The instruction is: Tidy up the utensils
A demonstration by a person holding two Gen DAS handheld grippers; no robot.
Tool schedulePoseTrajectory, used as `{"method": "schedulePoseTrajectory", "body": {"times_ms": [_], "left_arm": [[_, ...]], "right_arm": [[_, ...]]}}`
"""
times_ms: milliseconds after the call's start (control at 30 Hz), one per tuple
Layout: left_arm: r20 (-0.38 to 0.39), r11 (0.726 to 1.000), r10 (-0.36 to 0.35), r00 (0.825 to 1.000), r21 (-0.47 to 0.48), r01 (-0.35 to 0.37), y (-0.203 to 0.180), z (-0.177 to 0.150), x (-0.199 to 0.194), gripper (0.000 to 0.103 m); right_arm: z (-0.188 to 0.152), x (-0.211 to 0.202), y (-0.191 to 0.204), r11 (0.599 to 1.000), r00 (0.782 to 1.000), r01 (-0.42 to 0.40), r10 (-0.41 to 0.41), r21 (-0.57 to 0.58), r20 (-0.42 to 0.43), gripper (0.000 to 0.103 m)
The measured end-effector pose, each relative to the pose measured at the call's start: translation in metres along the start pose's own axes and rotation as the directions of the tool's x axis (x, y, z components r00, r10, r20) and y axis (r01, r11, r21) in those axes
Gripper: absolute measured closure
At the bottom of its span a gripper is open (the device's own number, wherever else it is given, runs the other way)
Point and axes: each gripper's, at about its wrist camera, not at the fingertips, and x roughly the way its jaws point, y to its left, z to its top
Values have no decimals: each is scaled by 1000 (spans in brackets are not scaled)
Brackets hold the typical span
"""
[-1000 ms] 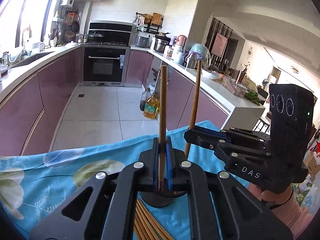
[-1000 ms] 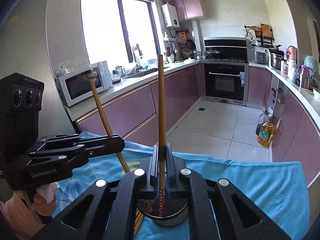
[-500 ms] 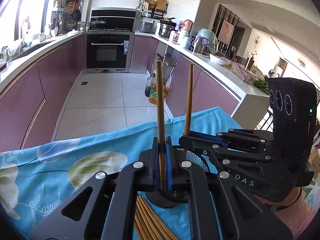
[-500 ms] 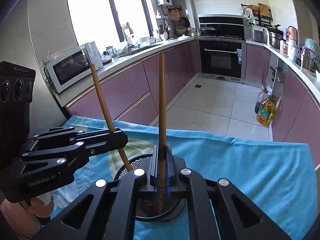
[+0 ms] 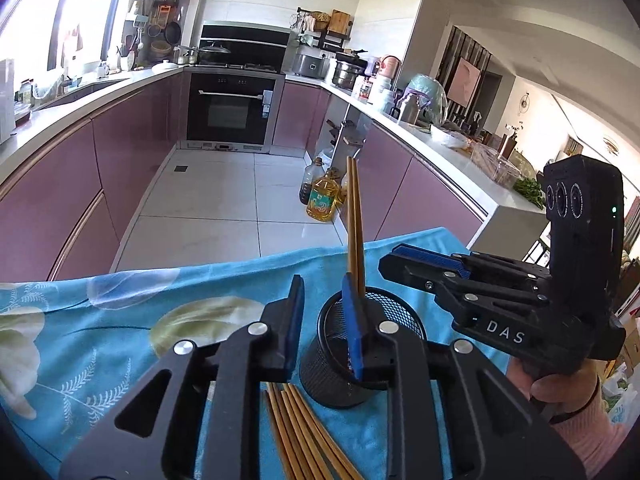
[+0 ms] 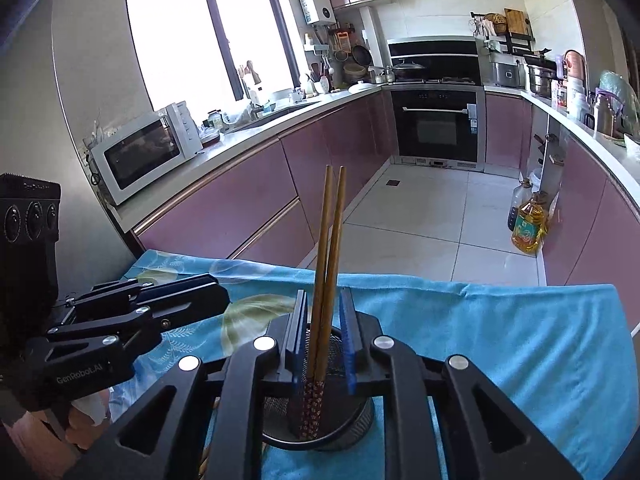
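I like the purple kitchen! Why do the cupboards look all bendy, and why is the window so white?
Left wrist view: the fisheye lens curves the purple cabinets, and the window is washed out by daylight. Right wrist view: the same bending on the counter, the window blown white, corners dark.

Both grippers are black with blue pads (image 5: pixel 294 322) and shiny round screws (image 6: pixel 264 343). One says "DAS". The sleeve (image 5: pixel 592 436) is pink.
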Motion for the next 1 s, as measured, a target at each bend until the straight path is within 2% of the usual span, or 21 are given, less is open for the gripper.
{"method": "schedulePoseTrajectory", "body": {"times_ms": [100, 233, 333, 433, 567, 733, 833, 1000], "left_arm": [[29, 1000, 18, 999, 4, -19, 4, -6, -17, 75], [51, 999, 46, 998, 21, -47, 9, -18, -40, 67], [37, 994, 101, 994, 42, -103, 16, -32, -52, 64], [-9, 990, 137, 990, 42, -137, 30, -51, -57, 64], [-96, 987, 161, 982, 17, -160, 55, -86, -59, 64], [-216, 985, 165, 962, -11, -171, 77, -130, -54, 63], [-252, 986, 158, 955, -18, -167, 81, -148, -55, 63], [-273, 986, 159, 949, 4, -164, 67, -163, -56, 64]], "right_arm": [[-3, -8, 4, 1000, 1000, -4, 4, -7, 19, 83], [-11, -30, 13, 999, 998, -34, 36, -37, 52, 74], [-20, -47, 22, 996, 996, -57, 62, -70, 70, 70], [-34, -59, 29, 992, 994, -88, 94, -91, 63, 68], [-57, -58, 35, 988, 993, -117, 118, -98, 5, 68], [-91, -35, 33, 991, 988, -121, 115, -57, -103, 68], [-109, -21, 32, 991, 979, -132, 128, -14, -159, 68], [-131, -9, 37, 991, 969, -136, 133, 0, -208, 68]]}}
